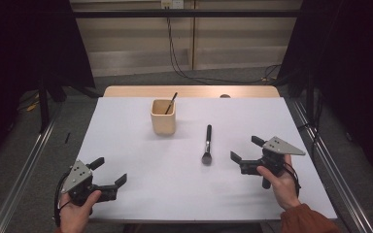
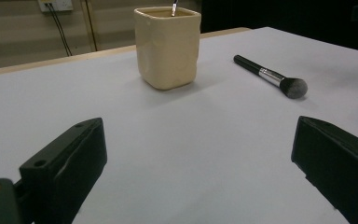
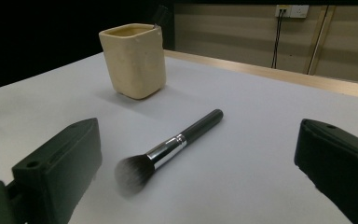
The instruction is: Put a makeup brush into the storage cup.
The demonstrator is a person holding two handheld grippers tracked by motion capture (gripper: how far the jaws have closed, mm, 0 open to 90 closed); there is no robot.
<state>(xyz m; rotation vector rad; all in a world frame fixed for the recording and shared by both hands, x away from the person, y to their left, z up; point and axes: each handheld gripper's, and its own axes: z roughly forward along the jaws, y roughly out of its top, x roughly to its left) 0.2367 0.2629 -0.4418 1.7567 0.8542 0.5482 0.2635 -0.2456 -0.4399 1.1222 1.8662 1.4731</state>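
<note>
High view: makeup brush (image 1: 207, 144) lies flat on the white bench (image 1: 141, 184), just right of and nearer the person than the beige cup (image 1: 163, 117) — bristle head toward the person, black handle pointing away. Cup stands upright with a thin dark stick (image 1: 171, 103) leaning out of it. Right gripper (image 1: 245, 152) sits right of the brush, near its bristle end, not touching; fingers spread wide, nothing between them. Right gripper view: brush (image 3: 170, 148) lies between the two fingers but ahead of them, cup (image 3: 133, 59) beyond at left. Left gripper (image 1: 110, 171) is well apart from the cup, at the bench's near-left corner — fingers spread too, empty. Left gripper view: cup (image 2: 168, 46) dead ahead, brush (image 2: 271, 76) off to its right.
</note>
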